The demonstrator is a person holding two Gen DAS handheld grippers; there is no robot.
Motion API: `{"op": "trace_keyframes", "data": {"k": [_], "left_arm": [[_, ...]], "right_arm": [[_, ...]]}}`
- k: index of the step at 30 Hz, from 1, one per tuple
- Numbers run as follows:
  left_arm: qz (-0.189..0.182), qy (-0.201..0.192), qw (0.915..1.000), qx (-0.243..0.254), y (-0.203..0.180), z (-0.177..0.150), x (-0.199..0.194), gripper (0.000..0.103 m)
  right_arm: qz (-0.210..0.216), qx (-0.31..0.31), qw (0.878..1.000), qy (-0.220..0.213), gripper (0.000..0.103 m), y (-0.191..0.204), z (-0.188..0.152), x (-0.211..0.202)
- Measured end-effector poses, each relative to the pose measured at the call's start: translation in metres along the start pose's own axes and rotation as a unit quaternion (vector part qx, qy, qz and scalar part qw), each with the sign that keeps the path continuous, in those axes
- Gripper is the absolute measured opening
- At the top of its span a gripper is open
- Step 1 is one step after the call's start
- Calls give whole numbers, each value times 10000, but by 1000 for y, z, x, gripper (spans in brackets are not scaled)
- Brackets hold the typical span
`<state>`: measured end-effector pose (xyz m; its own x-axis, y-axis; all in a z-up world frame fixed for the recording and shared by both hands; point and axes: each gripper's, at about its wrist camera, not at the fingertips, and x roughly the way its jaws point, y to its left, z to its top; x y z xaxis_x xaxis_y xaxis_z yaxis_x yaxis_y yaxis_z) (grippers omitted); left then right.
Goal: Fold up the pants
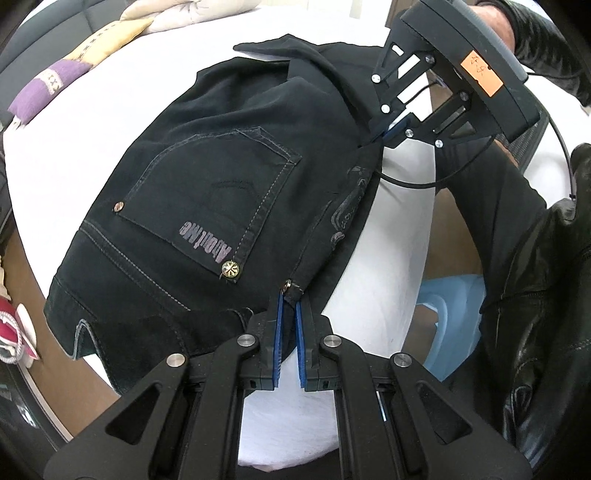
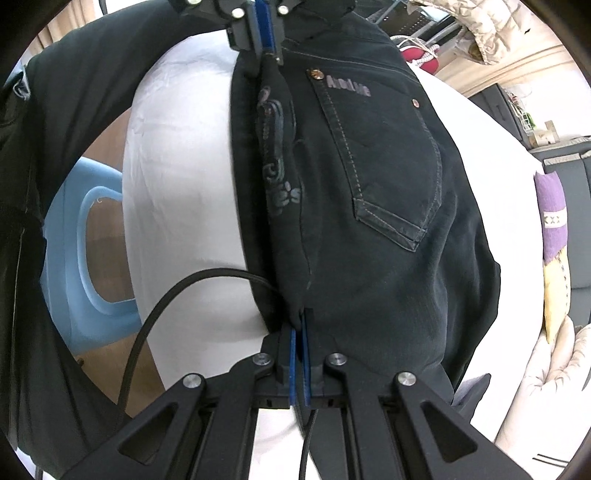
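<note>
On the white table (image 1: 66,155), in the left wrist view, the pants (image 1: 207,206) lie folded: dark, near-black denim with pale contrast stitching around a back pocket (image 1: 207,218). Faded lettering on the pocket reads roughly "AbouMe", and a round metal rivet (image 1: 231,269) sits at its corner. The left gripper (image 1: 289,295) pinches the waistband edge between blue-padded fingers (image 1: 279,325), the fabric lifted slightly. The right gripper (image 1: 388,134) clamps the same fold further along; an orange sticker (image 1: 482,74) on its body bears handwriting too small to read.

In the right wrist view, the right gripper (image 2: 300,317) has its blue pads nearly together on a ridge of denim. A grey scrollwork print (image 2: 275,147) runs along the raised fold. The left gripper (image 2: 264,27) grips the far end. A smooth blue plastic stool (image 2: 70,258) stands beside the table.
</note>
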<state>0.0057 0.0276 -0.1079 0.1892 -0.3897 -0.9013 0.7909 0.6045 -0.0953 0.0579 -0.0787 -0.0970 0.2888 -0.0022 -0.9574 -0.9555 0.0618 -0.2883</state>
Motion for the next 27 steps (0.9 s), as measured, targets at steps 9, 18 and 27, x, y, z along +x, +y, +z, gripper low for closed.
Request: {"op": "trace_keyframes", "data": {"k": [9,18,27], "left_arm": [[157,-56,9996,-242,-9,-10,2,5],[83,-192,9968,-768,3,-20,-1,11],[78,-425,9915,-1223,15,-9,-52,13]], "right_arm": [[-44,462,9989,-35,4,23,-14,1],[-219,688,9974,19,6,28,-11,8],[-392,989,9943,-45,7,33,-11,9]]}}
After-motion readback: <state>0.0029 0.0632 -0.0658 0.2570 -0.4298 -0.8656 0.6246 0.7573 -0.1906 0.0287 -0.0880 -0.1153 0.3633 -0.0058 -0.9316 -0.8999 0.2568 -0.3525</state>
